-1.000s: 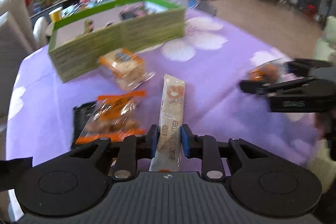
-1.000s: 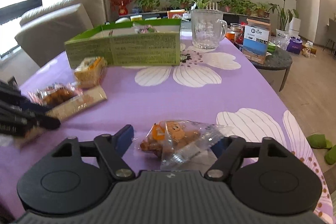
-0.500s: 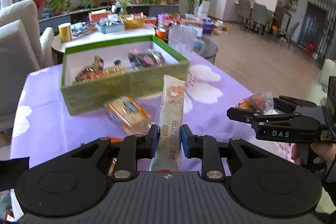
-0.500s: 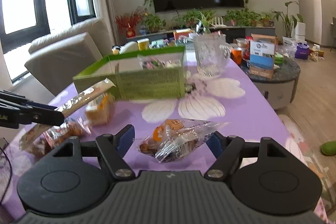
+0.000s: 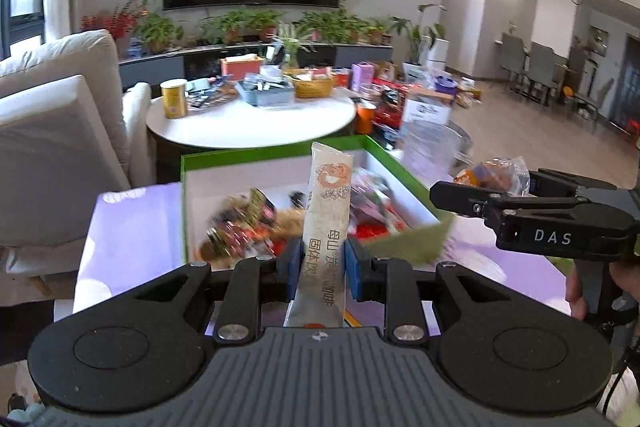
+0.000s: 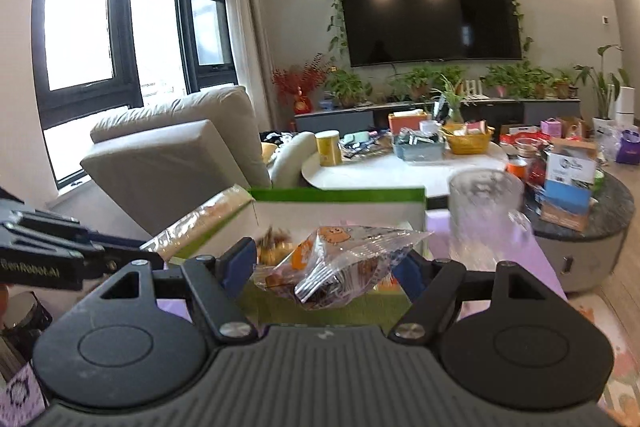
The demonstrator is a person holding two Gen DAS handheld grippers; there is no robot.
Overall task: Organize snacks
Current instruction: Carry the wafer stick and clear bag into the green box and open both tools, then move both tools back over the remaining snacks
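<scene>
Motion is blurring the green box's [image 5: 404, 174] contents at frame centre; the left gripper [image 5: 322, 264] is clamping a stick sachet [image 5: 329, 199], the right gripper [image 6: 326, 267] a clear snack bag [image 6: 340, 259], both now raised higher than before.

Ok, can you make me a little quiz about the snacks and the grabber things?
1. True or false: the left gripper is shut on a long stick packet.
2. What does the right gripper hold? A) a glass mug B) a clear snack bag C) nothing
3. Fill in: the box with snacks inside has a ____ rim.

Key: 1 true. 2 B, the clear snack bag. 3 green.
</scene>
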